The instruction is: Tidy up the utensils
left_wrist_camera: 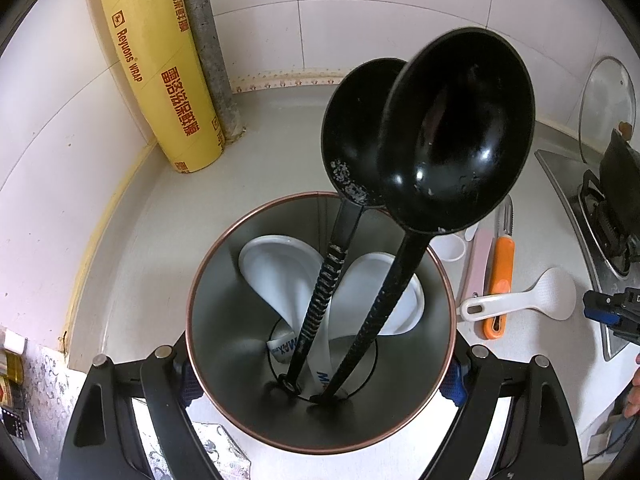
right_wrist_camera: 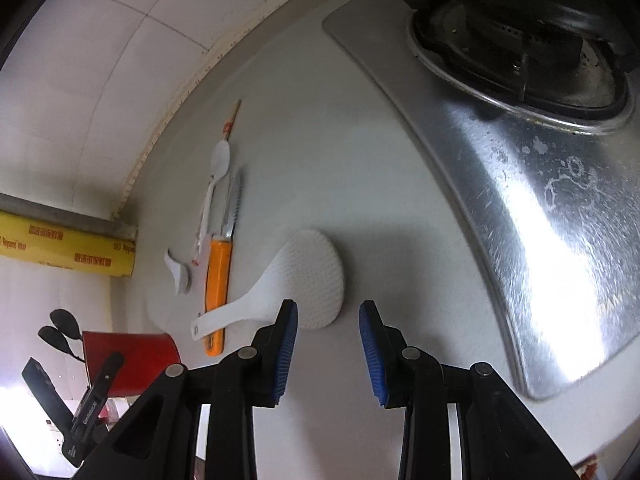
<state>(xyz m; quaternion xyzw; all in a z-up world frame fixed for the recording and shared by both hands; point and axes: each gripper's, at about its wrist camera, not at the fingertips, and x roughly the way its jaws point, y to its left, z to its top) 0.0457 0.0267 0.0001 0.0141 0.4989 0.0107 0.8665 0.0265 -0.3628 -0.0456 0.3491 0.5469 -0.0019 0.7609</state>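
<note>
A: Why clamped so on the utensil holder (left_wrist_camera: 224,320)?
B: To keep it steady, probably. Left gripper (left_wrist_camera: 320,380) closed against both sides, just under the copper rim. No tipping, then, when new pieces drop in.
A: And inside?
B: Two black ladles (left_wrist_camera: 456,120), handles down, bowls leaning out above the rim. Two white spoons (left_wrist_camera: 276,264) lower down.
A: The right gripper (right_wrist_camera: 328,344)?
B: Apart, holding nothing. Hanging over the counter (right_wrist_camera: 320,160), just beside the white rice paddle (right_wrist_camera: 308,276). Likely the next piece to collect.
A: How looking, this paddle?
B: Flat on the counter, dimpled head toward the stove (right_wrist_camera: 520,160), with the handle across an orange-handled tool (right_wrist_camera: 218,276). Thin and low, so perhaps difficult to pinch.
</note>
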